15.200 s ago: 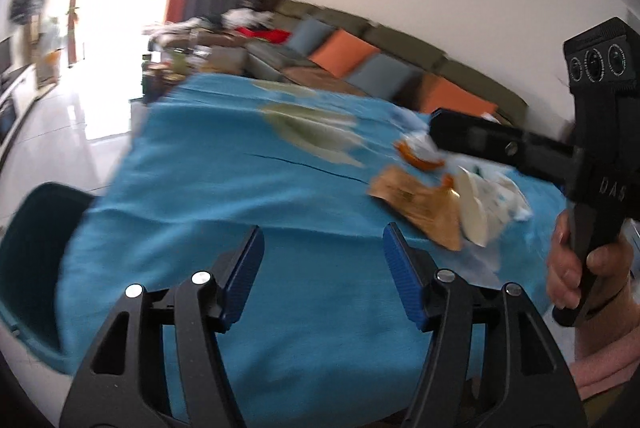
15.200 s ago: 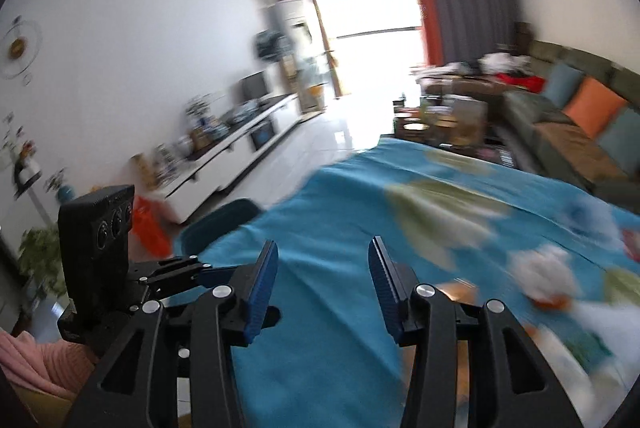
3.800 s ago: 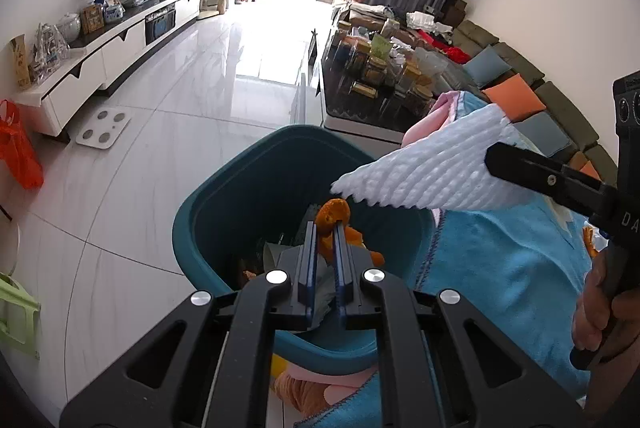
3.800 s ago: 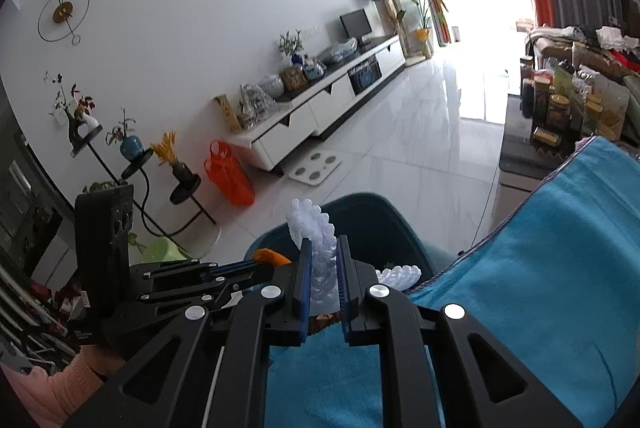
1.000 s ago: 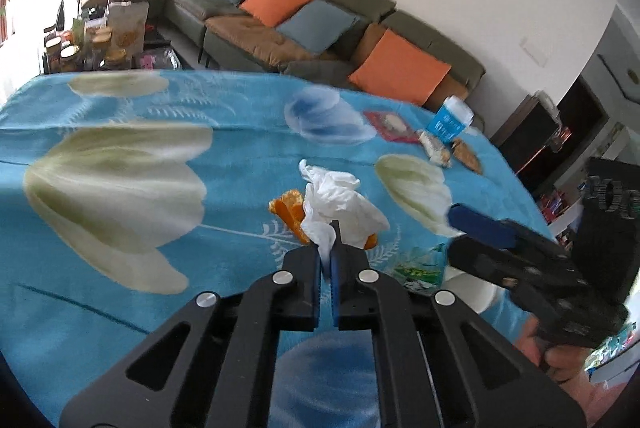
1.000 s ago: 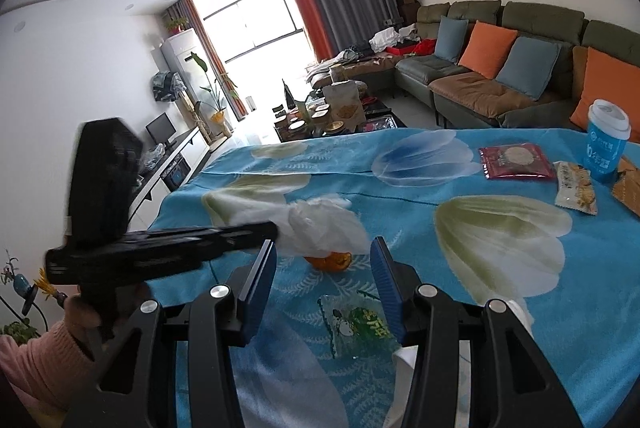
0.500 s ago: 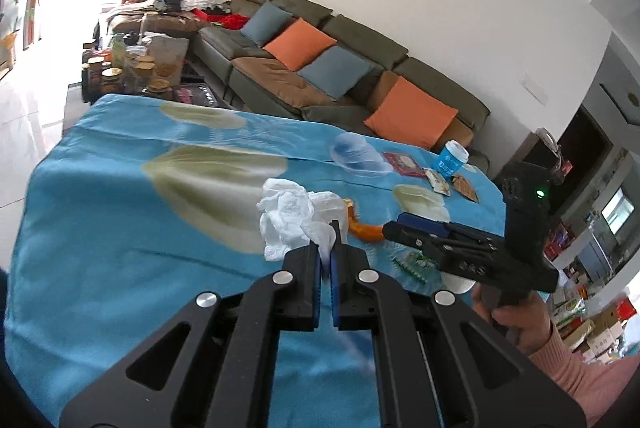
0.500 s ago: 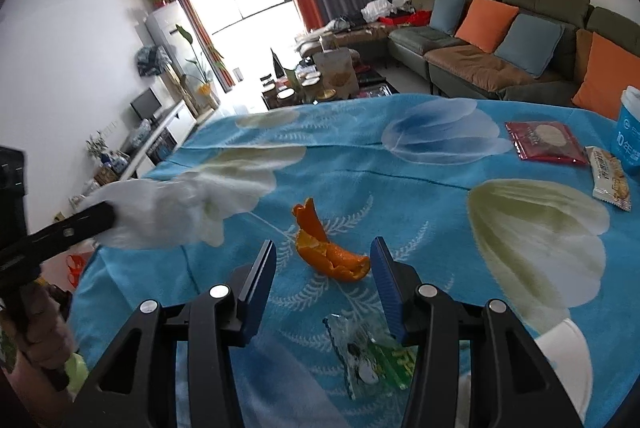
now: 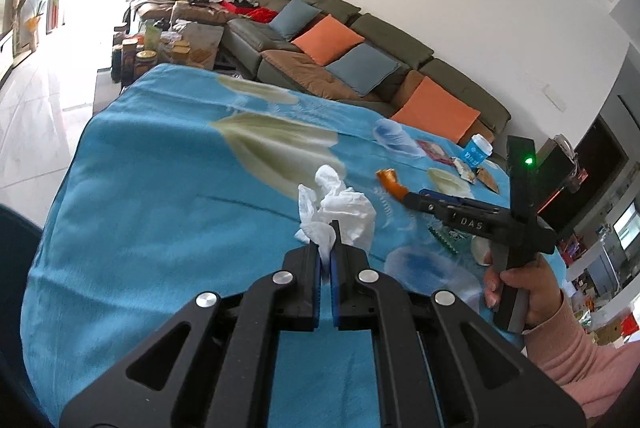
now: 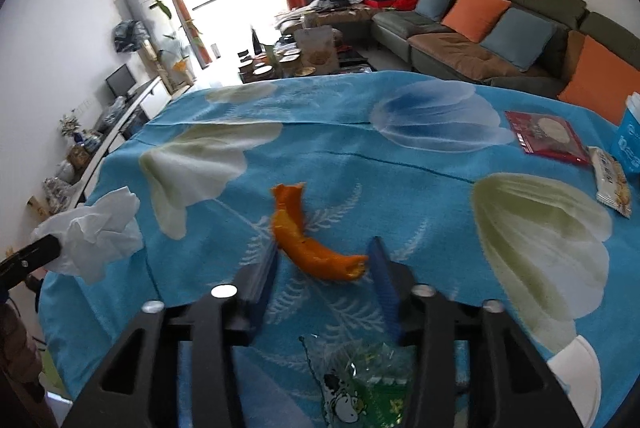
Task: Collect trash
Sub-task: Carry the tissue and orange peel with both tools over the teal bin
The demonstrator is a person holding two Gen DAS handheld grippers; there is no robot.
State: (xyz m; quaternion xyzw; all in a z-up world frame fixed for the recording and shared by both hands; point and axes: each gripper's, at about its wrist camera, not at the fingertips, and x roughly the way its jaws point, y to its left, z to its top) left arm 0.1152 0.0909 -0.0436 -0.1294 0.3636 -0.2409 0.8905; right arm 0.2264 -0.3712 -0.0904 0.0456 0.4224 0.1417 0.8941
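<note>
My left gripper [image 9: 328,242] is shut on a crumpled white tissue [image 9: 340,208] and holds it above the blue flowered tablecloth [image 9: 168,212]. In the right wrist view the tissue [image 10: 100,232] hangs at the far left. A curved orange peel [image 10: 304,240] lies on the cloth between the blue pads of my right gripper [image 10: 324,254]. Its jaws are closing, and a little cloth still shows at each side of the peel. In the left wrist view the right gripper [image 9: 408,196] reaches in from the right, with the peel [image 9: 390,180] at its tip.
A green clear wrapper [image 10: 360,380] lies just under my right gripper, with a white dish [image 10: 576,364] to its right. A red packet [image 10: 544,136], a snack bar [image 10: 612,180] and a blue cup [image 10: 630,140] sit at the far right. A dark teal bin rim [image 9: 16,248] shows beyond the table's left edge.
My left gripper has carried the tissue away from the peel, leftward over the table. My right gripper has come down around the peel and its jaws have narrowed.
</note>
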